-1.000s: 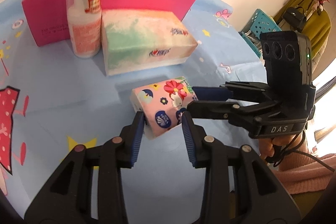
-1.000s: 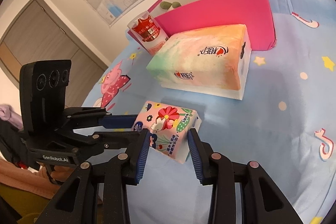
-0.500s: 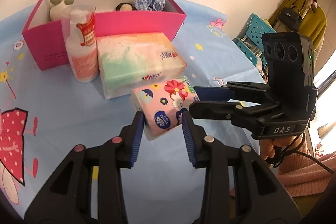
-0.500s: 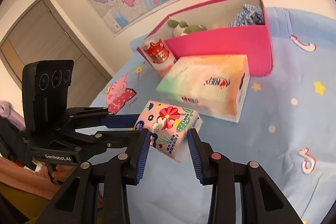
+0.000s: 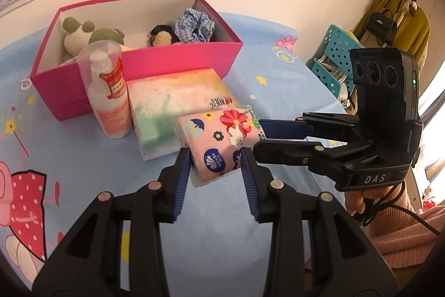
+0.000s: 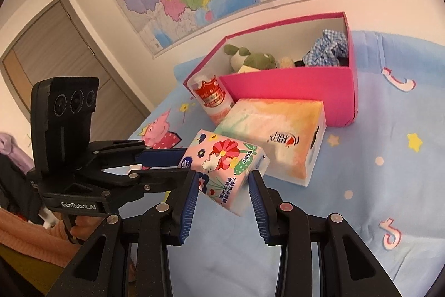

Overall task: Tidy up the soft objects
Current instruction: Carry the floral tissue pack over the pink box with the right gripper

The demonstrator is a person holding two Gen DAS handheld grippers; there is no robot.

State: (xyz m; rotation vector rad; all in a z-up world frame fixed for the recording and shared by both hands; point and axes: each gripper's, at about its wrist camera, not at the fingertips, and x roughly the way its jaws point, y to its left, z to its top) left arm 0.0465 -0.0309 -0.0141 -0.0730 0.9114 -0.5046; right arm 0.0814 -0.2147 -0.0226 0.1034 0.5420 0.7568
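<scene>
The pink tissue pack (image 5: 222, 141) with flower and bird prints is held above the blue cloth of the bed (image 5: 278, 102), not resting on it. Both tongs are clamped on it. The left gripper (image 5: 215, 157) presses its blue pads on the two sides of the near end of the pack. The right gripper (image 6: 224, 180) holds the other end in the same way, and in the left wrist view its fingers come in from the right side. So the pack lies between the two tongs, a little tilted, with each pair of jaws closed on one end.

Just behind the pack is a larger tissue box (image 5: 178, 105) with orange and green colours, lying flat on the cloth. Beside this box, on its left in the left wrist view, stands a bottle (image 5: 107, 93) with a red label. Behind both is the pink box (image 5: 139, 71), open at the top, near the wall edge of the bed. Inside it are a green plush toy (image 5: 83, 32), a small dark plush toy (image 5: 161, 36) and a blue checked scrunchie (image 5: 194, 24).
</scene>
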